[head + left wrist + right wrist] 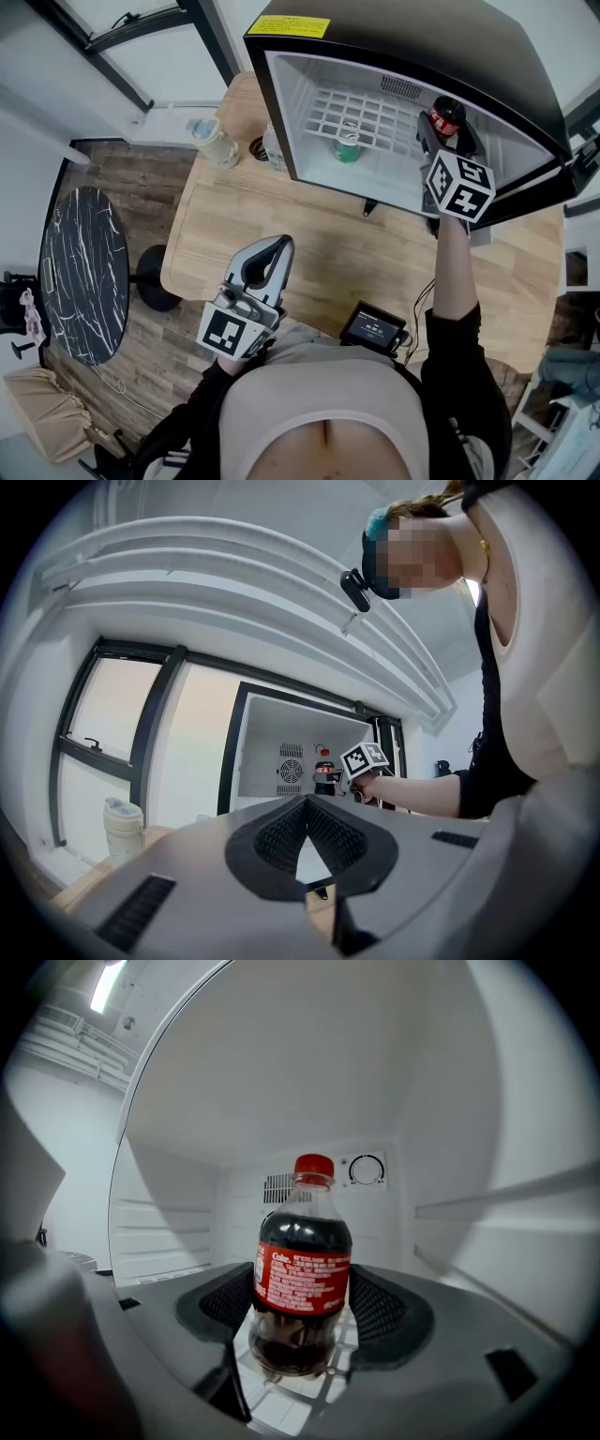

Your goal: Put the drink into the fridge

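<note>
Bottle [302,1269] stands upright (cap up) in right gripper [301,1314], inside fridge [469,1147].

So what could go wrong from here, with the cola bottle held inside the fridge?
1. The cola bottle sits between the right gripper's jaws, low over a wire shelf. If its base lands on a gap between the bars, it might wobble or tip when let go.
2. A green can stands on the shelf to its left. A sideways swing while pulling out could knock it over.

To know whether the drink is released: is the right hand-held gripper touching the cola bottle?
Touching: the right gripper view shows both pads pressing the cola bottle label.
</note>
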The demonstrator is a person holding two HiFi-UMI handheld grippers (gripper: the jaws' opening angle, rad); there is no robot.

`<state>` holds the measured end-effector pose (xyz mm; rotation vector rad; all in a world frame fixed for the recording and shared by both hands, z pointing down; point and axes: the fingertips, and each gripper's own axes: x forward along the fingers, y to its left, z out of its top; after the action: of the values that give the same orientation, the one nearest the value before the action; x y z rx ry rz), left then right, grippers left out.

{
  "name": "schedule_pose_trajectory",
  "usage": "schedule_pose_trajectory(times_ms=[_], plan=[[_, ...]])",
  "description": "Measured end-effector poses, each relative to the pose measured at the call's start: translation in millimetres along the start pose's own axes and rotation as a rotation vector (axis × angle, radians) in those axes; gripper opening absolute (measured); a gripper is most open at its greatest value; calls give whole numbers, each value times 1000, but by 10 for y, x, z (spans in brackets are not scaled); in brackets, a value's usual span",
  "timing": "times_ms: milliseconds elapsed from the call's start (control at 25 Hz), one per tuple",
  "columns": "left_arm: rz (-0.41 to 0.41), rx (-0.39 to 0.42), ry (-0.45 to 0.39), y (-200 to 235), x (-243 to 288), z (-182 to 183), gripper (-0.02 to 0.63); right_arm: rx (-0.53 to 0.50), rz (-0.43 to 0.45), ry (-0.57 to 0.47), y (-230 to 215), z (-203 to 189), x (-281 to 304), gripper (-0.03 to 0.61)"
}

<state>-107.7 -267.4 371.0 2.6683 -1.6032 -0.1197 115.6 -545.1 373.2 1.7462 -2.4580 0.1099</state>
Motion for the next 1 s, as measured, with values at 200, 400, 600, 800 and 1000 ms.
schedule_pose_trajectory(times_ms=[200,400,600,800,1000], plan=[[1,1,-3,-7,-6,12,5,-9,-4,6,12,-13,13,324],[2,3,-4,-3,-10,16,5,-31,-22,18,9,-48,38,308],[-2,4,-1,-10,-8,12,5,-30,-32,-6,8,-34,7,304],[-10,7,-1,-23,5,18,5,-28,-30,-17,31,-34,-43,304],[-19,4,-3,-32,30,33,5,-12,-24,-30,86,-33,-144,304]])
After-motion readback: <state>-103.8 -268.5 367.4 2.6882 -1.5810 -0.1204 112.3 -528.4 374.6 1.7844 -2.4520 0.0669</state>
